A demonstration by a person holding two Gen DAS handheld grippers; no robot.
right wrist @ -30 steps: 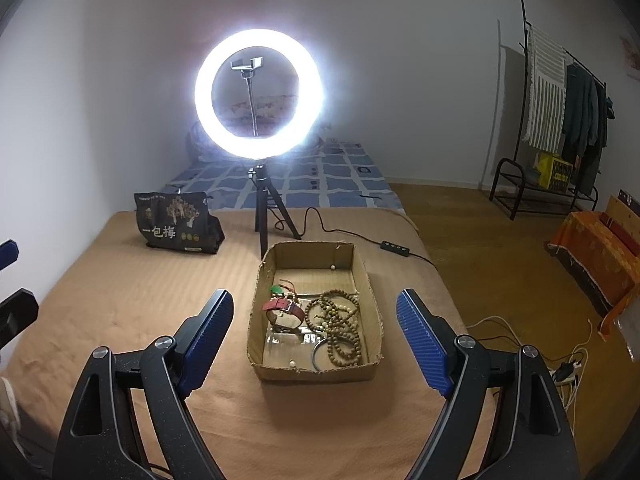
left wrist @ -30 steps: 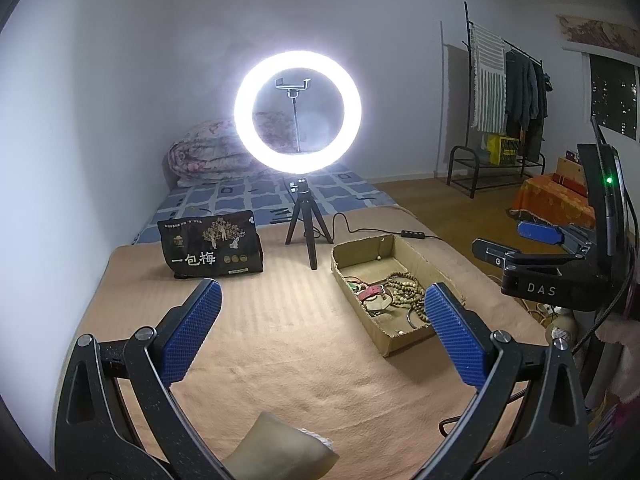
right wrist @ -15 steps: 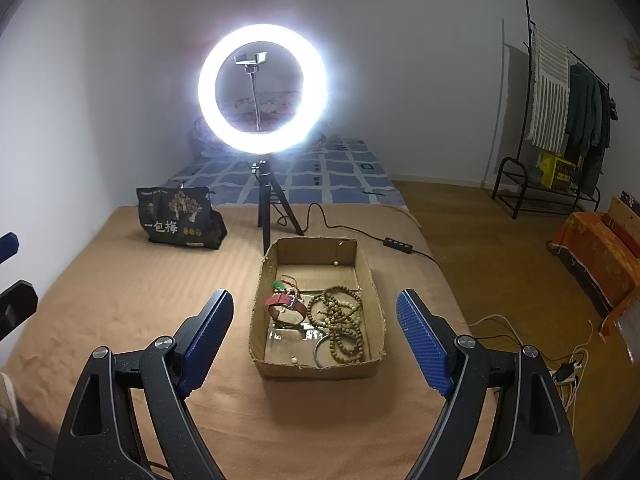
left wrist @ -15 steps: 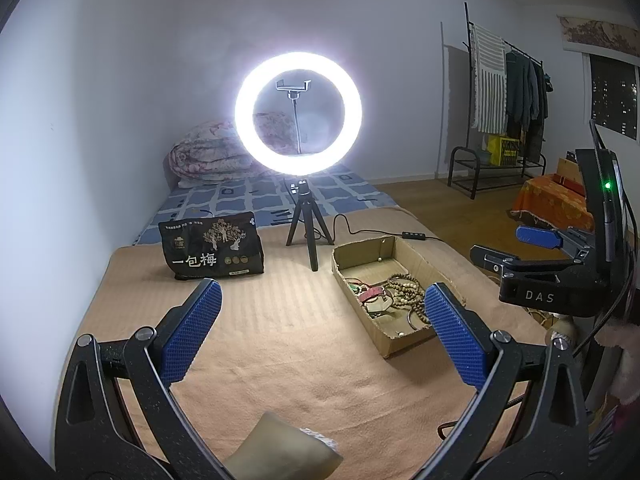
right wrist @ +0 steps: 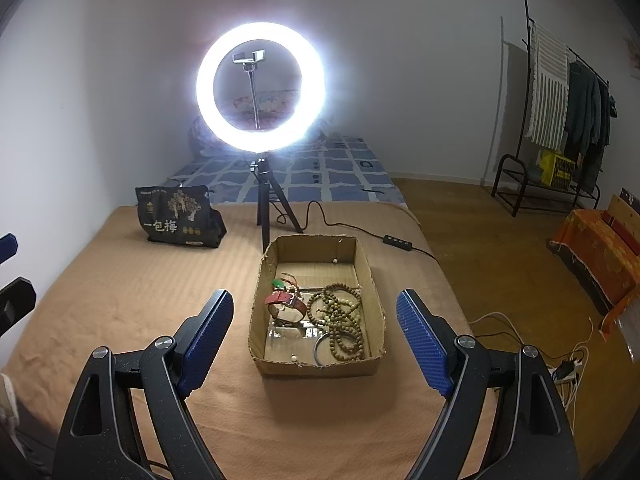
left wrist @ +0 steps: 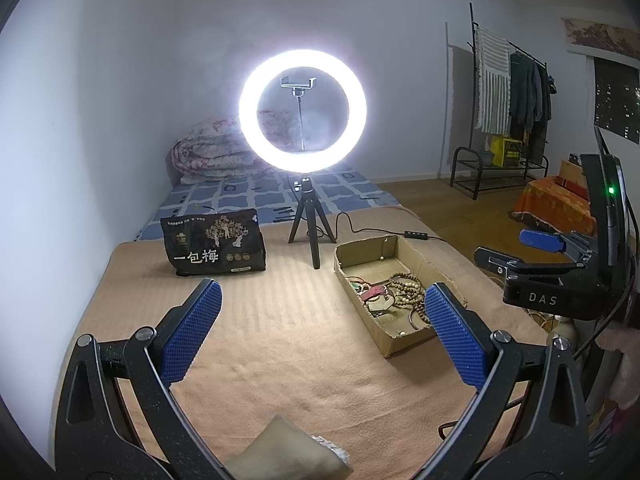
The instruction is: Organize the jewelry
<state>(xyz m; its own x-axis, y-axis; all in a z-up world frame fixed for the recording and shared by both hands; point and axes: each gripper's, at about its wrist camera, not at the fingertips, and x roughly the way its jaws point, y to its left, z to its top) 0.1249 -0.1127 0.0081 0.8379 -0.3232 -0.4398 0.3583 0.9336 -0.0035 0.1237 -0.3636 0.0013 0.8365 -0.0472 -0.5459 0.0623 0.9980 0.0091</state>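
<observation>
A shallow cardboard box (right wrist: 370,276) lies on the tan blanket, also in the left wrist view (left wrist: 416,254). It holds wooden bead strings (right wrist: 340,316), a red strap watch (right wrist: 286,300), a green pendant (right wrist: 277,283), a metal bangle (right wrist: 322,347) and loose pearls. My right gripper (right wrist: 316,332) is open and empty, raised in front of the box's near end. My left gripper (left wrist: 320,320) is open and empty, left of the box. The right gripper's body (left wrist: 556,280) shows at the right of the left wrist view.
A lit ring light on a small tripod (right wrist: 260,88) stands behind the box, its cable (right wrist: 396,242) running right. A black snack bag (right wrist: 176,218) stands at the back left. A pale cloth bundle (left wrist: 284,454) lies under my left gripper. The bed's right edge drops to a wooden floor.
The right gripper has drifted slightly, so the box sits a little differently in its view. The left view is almost unchanged. Both grippers stay open.
</observation>
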